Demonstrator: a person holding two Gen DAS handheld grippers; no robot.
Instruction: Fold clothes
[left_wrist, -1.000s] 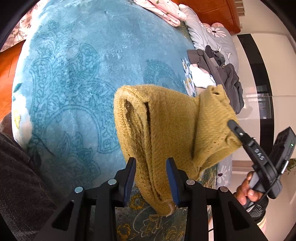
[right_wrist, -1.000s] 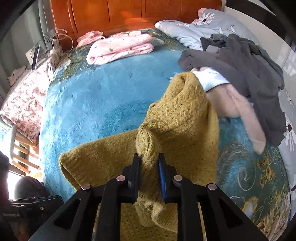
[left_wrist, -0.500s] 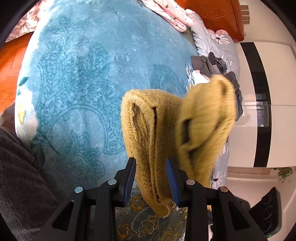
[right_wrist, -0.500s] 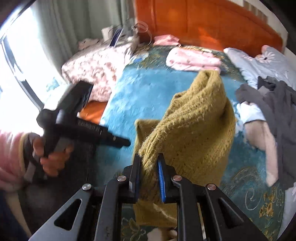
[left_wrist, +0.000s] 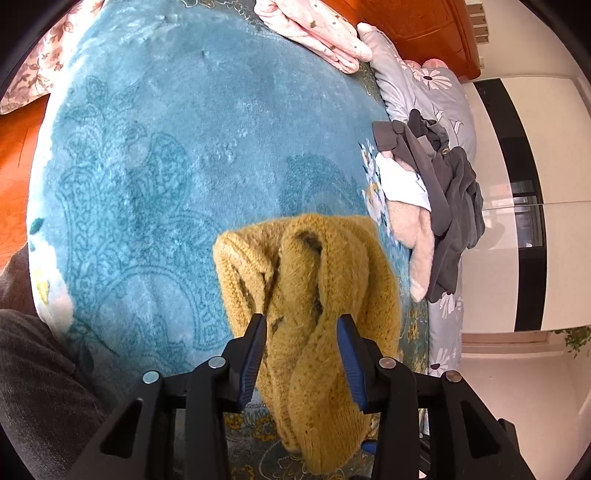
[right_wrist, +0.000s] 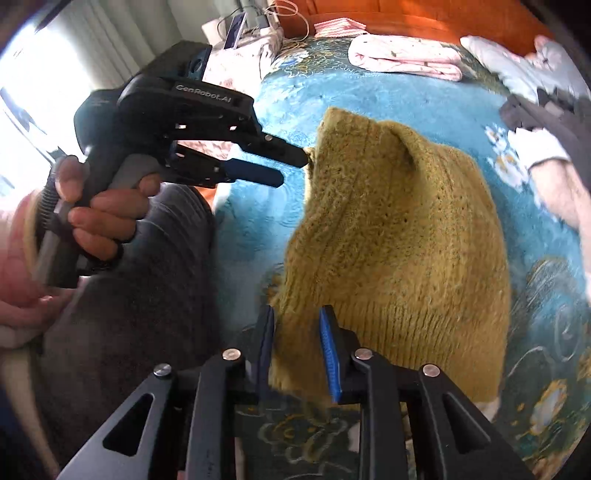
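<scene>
A mustard-yellow knitted sweater (left_wrist: 310, 280) hangs bunched above the teal blanket (left_wrist: 166, 155). My left gripper (left_wrist: 301, 332) is shut on a thick bundle of its folds. In the right wrist view the sweater (right_wrist: 399, 236) hangs as a broad doubled sheet. My right gripper (right_wrist: 297, 332) is shut on its lower left edge. The left gripper (right_wrist: 291, 164) shows there too, with its tips at the sweater's upper left corner.
A folded pink garment (left_wrist: 317, 33) lies at the bed's far end near the wooden headboard (right_wrist: 406, 14). A heap of grey, white and pink clothes (left_wrist: 439, 199) lies at the right side. A grey floral pillow (left_wrist: 417, 77) is behind it.
The right gripper has carried its part of the sweater over to the left one. The two hanging parts now lie together in front of the left gripper, whose jaws stand wider around the thicker bundle.
</scene>
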